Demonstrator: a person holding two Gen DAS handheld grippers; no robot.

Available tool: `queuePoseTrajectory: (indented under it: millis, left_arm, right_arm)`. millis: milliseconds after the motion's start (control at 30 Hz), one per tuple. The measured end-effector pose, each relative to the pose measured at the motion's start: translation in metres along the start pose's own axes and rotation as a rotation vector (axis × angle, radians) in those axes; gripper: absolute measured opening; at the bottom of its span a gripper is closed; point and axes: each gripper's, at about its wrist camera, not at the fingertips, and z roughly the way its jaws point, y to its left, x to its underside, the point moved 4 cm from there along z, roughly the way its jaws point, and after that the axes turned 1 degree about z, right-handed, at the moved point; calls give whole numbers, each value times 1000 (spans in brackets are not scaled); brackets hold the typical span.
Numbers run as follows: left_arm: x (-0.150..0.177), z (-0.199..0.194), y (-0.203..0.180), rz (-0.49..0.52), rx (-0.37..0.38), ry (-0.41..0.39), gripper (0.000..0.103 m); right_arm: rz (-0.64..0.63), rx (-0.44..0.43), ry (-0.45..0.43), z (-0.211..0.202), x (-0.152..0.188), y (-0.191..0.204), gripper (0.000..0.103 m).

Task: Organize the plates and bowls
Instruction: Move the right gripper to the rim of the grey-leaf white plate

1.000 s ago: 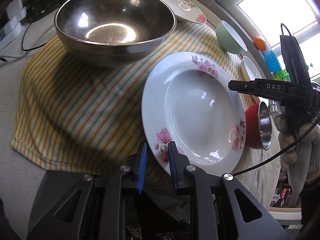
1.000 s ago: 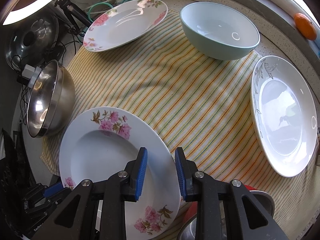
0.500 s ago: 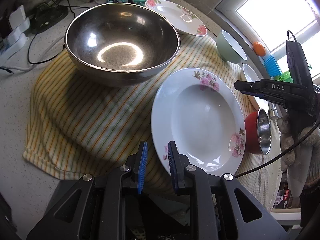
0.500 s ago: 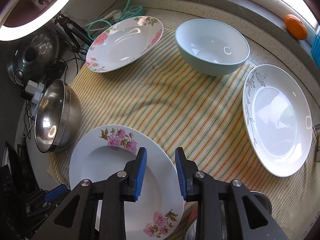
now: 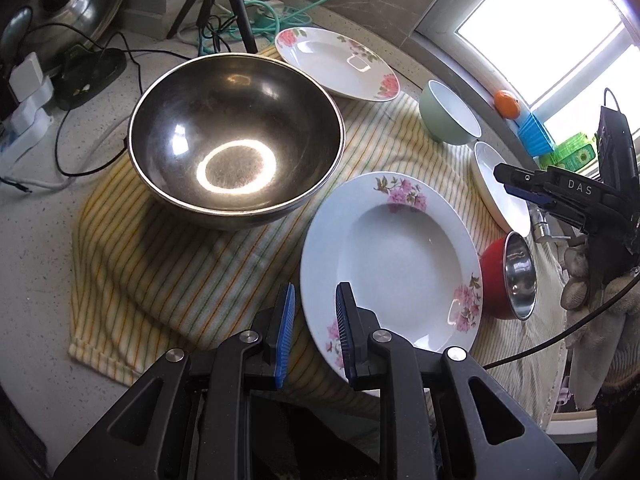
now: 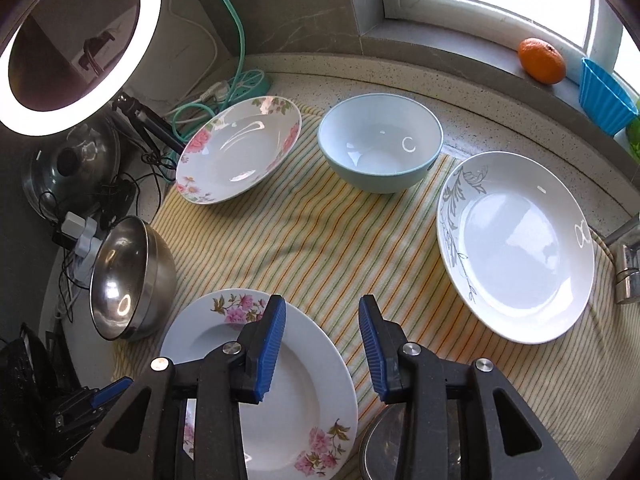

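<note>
A pink-flowered deep plate (image 5: 400,256) (image 6: 280,392) lies on the striped cloth (image 5: 168,264) (image 6: 320,232) nearest me. A large steel bowl (image 5: 236,140) (image 6: 128,280) stands to its left. A second flowered plate (image 5: 336,62) (image 6: 240,148), a pale green bowl (image 5: 448,114) (image 6: 380,140) and a white plate with grey leaves (image 5: 500,188) (image 6: 516,244) lie farther back. A small red bowl with a steel inside (image 5: 510,276) sits at the right. My left gripper (image 5: 314,324) is open and empty, above the near plate's left rim. My right gripper (image 6: 322,348) (image 5: 516,184) is open and empty, above that plate's right edge.
Cables, a power strip (image 5: 24,120) and a tripod (image 5: 224,4) crowd the counter at the back left. A ring light (image 6: 76,40) and a pot lid (image 6: 68,164) are there too. An orange (image 6: 542,60) and a blue cup (image 6: 604,96) sit on the windowsill. A tap (image 6: 624,256) stands at the right.
Both grippers have pulled back and up from the near flowered plate, so more of the counter shows. The right gripper's jaws have opened wider. The dishes have not moved.
</note>
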Motion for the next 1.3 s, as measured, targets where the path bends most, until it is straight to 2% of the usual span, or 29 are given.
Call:
queuePoseTrajectory:
  millis: [133, 300, 467, 667, 800, 1300]
  left_arm:
    - [-10, 1, -10, 38, 14, -9, 19]
    - [-20, 3, -23, 85, 39, -6, 19]
    - [-30, 6, -42, 130, 66, -6, 19]
    - [-44, 11, -69, 189, 97, -5, 19]
    - [-51, 19, -91, 231, 127, 23, 19]
    - [-88, 54, -152, 291, 166, 53, 19]
  right_arm:
    - [18, 8, -81, -24, -2, -8, 35]
    - [79, 34, -125, -49, 3, -26, 35]
    - [153, 98, -133, -65, 17, -54, 35]
    - [261, 130, -143, -81, 33, -95, 37]
    - [308, 154, -160, -92, 43, -117, 37]
    - [362, 152, -223, -102, 59, -170, 37]
